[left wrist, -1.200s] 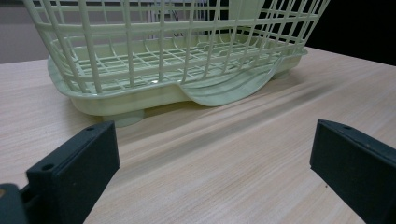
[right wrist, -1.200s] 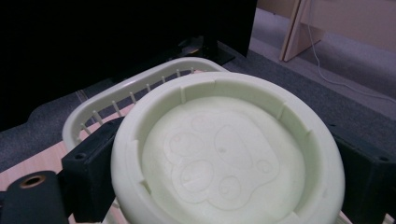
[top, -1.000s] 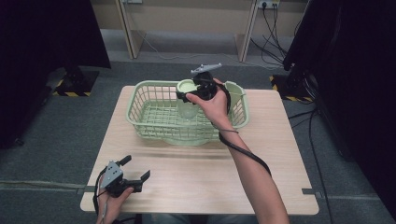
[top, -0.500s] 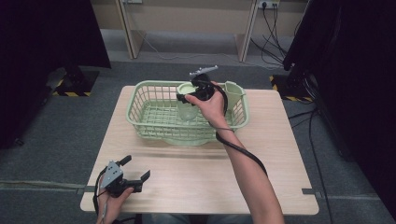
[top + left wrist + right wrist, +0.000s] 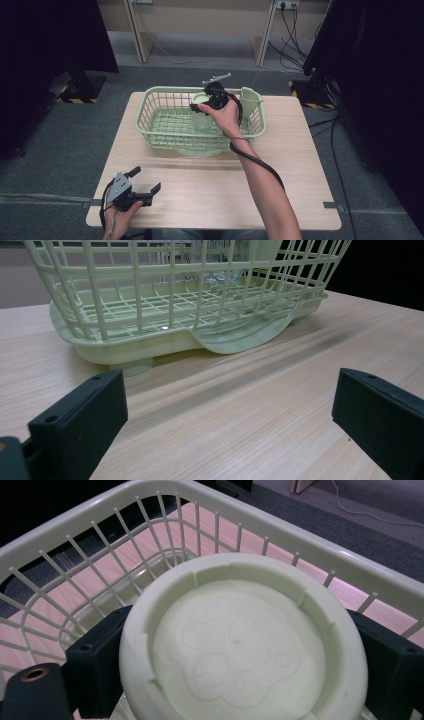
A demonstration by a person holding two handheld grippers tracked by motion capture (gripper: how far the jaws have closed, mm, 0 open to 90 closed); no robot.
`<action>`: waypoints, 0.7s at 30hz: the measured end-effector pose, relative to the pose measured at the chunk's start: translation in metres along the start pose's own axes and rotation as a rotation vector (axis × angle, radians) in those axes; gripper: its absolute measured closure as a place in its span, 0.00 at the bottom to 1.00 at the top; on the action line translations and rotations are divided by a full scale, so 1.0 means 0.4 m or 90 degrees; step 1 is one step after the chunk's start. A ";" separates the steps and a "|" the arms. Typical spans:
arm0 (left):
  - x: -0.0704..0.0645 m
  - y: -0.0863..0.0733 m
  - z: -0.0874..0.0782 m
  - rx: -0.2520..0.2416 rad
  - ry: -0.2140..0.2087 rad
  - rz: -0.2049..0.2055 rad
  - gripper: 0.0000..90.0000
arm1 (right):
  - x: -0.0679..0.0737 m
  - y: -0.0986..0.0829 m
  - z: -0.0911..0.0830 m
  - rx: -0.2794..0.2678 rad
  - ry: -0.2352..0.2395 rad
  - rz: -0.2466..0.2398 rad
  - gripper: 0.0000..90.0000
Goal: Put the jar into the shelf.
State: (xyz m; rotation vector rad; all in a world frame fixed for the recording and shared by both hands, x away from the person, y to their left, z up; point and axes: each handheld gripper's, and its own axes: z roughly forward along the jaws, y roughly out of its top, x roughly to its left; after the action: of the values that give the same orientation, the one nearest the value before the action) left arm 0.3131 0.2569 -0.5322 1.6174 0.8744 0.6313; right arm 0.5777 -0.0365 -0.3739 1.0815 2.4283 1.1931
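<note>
My left gripper (image 5: 142, 192) is parked at the near-left corner of the worktop (image 5: 300, 165), jaws wide apart with nothing between them; I'd say it's idle there to stay out of the way. Its own view looks straight across bare wood at the side of the green basket (image 5: 150, 335), well apart from it. Moving right: the basket (image 5: 155, 117) sits toward the far middle of the worktop, and a second pale green cup-like piece (image 5: 248, 97) hangs at its far-right corner. My right gripper (image 5: 200, 107) is over the basket's far-right part, jaws clamped on the two sides of a pale green round lid (image 5: 240, 640), the recessed face with a paw-print outline turned up to the camera. In the high view the lid (image 5: 202, 100) seems to sit on top of a clear container (image 5: 202, 120) standing in the basket; can't tell if it's seated or lifted free. Side grip on the rim makes sense: keeps the lid level for a straight pull or twist.
</note>
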 end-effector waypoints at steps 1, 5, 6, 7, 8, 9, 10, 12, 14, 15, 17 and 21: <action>0.000 0.000 0.000 0.000 0.000 0.000 0.01 | 0.000 -0.002 0.003 0.003 0.000 -0.001 0.13; 0.000 0.000 0.000 0.000 0.000 0.000 0.01 | 0.000 -0.007 0.014 0.013 -0.001 -0.003 0.13; 0.000 0.000 0.000 0.000 0.000 0.000 0.01 | 0.000 -0.007 0.017 0.015 -0.001 -0.003 0.13; 0.000 0.000 0.000 -0.001 0.000 0.000 0.01 | 0.000 -0.008 0.019 0.016 -0.002 -0.002 0.13; 0.000 0.000 0.000 -0.001 0.000 0.000 0.01 | 0.000 -0.008 0.022 0.018 -0.002 -0.003 0.13; 0.000 0.000 0.000 -0.001 0.000 0.000 0.01 | 0.000 -0.009 0.024 0.019 -0.003 -0.002 0.13; 0.000 0.000 0.000 -0.001 0.000 0.000 0.01 | -0.001 -0.010 0.028 0.022 -0.002 -0.001 0.13; 0.000 0.000 0.000 -0.002 -0.001 0.000 0.01 | -0.001 -0.012 0.035 0.027 -0.002 0.000 0.13; 0.000 0.000 0.000 -0.001 -0.001 0.001 0.01 | -0.002 -0.014 0.042 0.032 -0.005 0.000 0.13; 0.000 0.000 0.000 -0.001 -0.001 0.001 0.01 | -0.002 -0.015 0.046 0.033 -0.007 0.001 0.13; 0.000 0.000 0.000 -0.002 -0.002 0.001 0.01 | -0.004 -0.017 0.052 0.038 -0.009 0.003 0.13; 0.000 0.000 0.000 -0.002 -0.002 0.001 0.01 | -0.011 -0.020 0.058 0.040 -0.010 0.009 0.13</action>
State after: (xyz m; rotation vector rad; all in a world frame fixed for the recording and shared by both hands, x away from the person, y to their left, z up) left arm 0.3131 0.2570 -0.5322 1.6161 0.8699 0.6314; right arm 0.5880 -0.0291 -0.3952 1.1229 2.4662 1.1149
